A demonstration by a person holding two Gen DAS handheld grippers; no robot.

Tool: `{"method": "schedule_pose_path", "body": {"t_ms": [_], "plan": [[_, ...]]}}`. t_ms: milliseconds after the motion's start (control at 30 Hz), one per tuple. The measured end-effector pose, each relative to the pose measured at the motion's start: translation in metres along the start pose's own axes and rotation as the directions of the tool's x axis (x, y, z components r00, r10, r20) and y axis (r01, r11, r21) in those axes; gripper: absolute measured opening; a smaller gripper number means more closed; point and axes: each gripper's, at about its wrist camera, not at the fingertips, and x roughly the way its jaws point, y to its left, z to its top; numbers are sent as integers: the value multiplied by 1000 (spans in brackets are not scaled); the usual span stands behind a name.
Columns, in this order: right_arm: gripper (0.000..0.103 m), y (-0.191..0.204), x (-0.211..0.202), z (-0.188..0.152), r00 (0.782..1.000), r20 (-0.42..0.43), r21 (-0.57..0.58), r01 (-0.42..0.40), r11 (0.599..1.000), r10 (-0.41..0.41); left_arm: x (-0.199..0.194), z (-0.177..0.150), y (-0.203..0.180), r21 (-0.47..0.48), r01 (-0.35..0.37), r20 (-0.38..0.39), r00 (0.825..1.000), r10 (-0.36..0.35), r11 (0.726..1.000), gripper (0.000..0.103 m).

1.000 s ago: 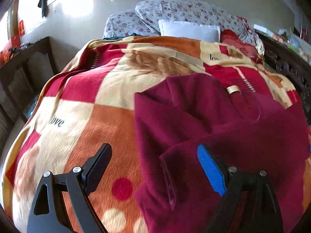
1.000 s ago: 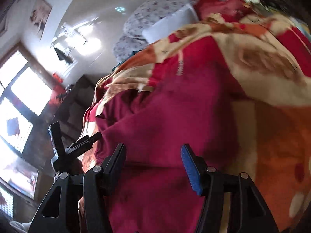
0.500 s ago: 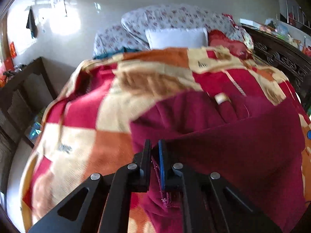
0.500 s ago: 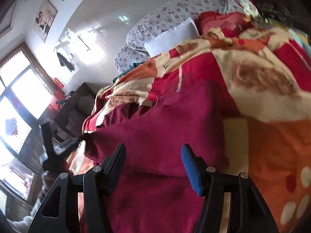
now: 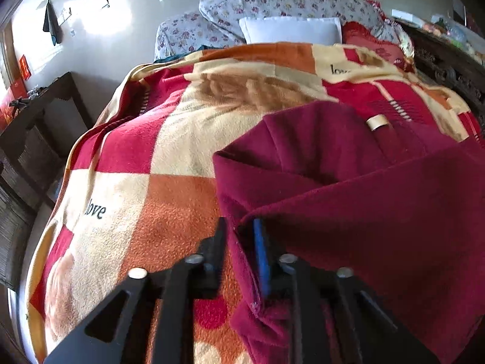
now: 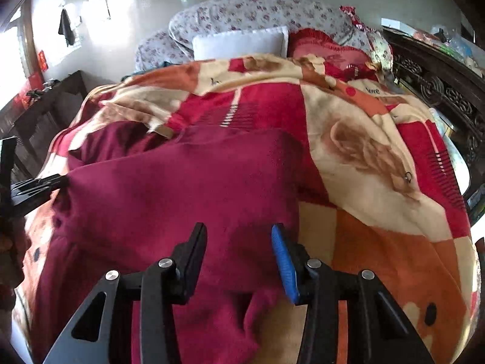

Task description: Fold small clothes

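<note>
A maroon fleece garment [image 5: 363,212] lies partly folded on a red, orange and cream checked blanket [image 5: 136,182] that covers a bed. A tan label [image 5: 377,121] shows near its far end. My left gripper [image 5: 241,227] holds the garment's near left edge between its pads, and its jaws are opening slightly. In the right wrist view that left gripper [image 6: 60,179] pinches a raised corner of the garment [image 6: 182,188]. My right gripper [image 6: 238,230] hovers over the garment's near right part. Its jaws are closing, with fabric below and between them and the pads not pressing on it.
A white pillow [image 5: 291,30] and flowered bedding [image 5: 288,0] are piled at the head of the bed. A dark wooden bench [image 5: 36,115] stands to the left. Carved dark wood [image 6: 439,91] runs along the right side. Bare blanket [image 6: 379,242] lies right of the garment.
The left gripper went from wide open to closed on the garment's edge, then parted a little. The right wrist view rolled level, and the right jaws narrowed.
</note>
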Motion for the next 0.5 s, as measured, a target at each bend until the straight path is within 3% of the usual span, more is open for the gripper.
{"method": "schedule_pose_path", "body": {"t_ms": [33, 67, 133, 233, 367, 500], "plan": [[48, 2, -4, -2, 1000, 1, -8, -7, 1000, 7, -5, -2, 1, -7, 9, 6, 1000, -9, 1000, 43], [48, 5, -7, -5, 1000, 1, -20, -12, 1000, 12, -10, -4, 2, -12, 14, 15, 1000, -13, 1000, 51], [48, 13, -4, -10, 1000, -15, -58, 22, 998, -23, -21, -10, 1, -5, 7, 41, 999, -7, 1000, 52], [49, 15, 19, -21, 993, -51, -109, 99, 989, -105, -27, -20, -6, 4, 21, 34, 999, -21, 1000, 64], [49, 19, 13, -27, 989, -26, -126, 143, 982, -147, -19, -34, -18, 21, 26, -4, 1000, -26, 999, 65], [49, 20, -13, -33, 998, -13, -69, 68, 995, -69, -9, -43, -22, 22, 16, -24, 1000, -15, 1000, 65]]}}
